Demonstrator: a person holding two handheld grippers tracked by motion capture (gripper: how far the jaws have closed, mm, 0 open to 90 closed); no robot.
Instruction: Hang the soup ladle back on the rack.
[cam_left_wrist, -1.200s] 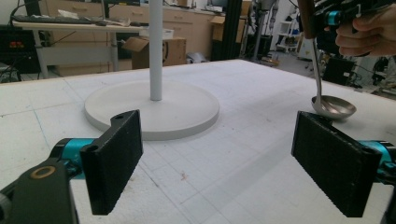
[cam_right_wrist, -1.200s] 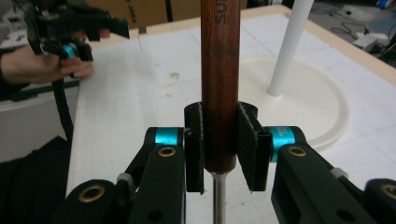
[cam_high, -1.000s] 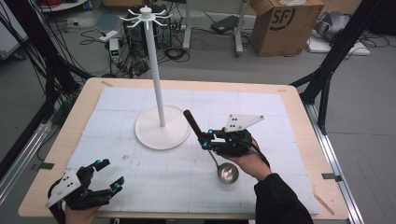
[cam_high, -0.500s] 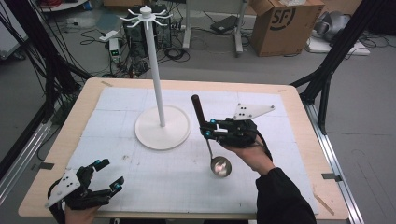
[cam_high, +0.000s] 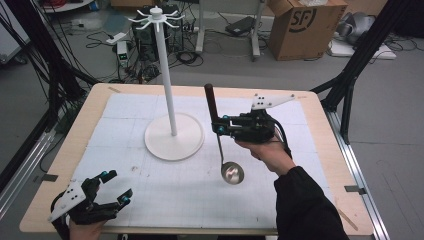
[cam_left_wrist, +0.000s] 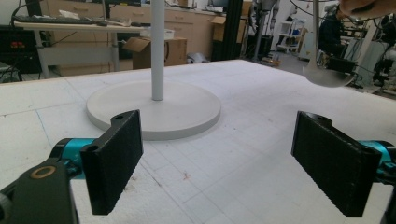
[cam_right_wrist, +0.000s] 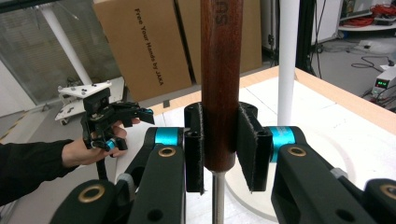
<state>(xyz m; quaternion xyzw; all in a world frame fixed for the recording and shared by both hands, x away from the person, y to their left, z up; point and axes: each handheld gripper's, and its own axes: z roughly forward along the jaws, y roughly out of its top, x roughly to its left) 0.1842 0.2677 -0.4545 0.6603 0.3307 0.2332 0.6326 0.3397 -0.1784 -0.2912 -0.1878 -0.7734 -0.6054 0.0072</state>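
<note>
— Dark brown wood is what my right gripper (cam_high: 216, 125) has: its jaws are pressed against the lower end of the ladle (cam_high: 220, 137) handle.

— Where does the ladle sit overall?

— Held near upright above the counter (cam_high: 320, 150), just right of the white stand (cam_high: 172, 131). Handle up, thin metal shaft running down to the steel bowl (cam_high: 232, 172), which looks clear of the surface, though I can't be certain. In my right gripper view the handle (cam_right_wrist: 221, 84) fills the centre between the pads.

— And your left gripper?

— My left gripper (cam_high: 112, 187) is spread wide, pinching nothing, low at the near left corner, well apart from the ladle. Its view looks across at the stand's round base (cam_left_wrist: 154, 109), with the ladle bowl (cam_left_wrist: 327, 77) at upper right.
</note>
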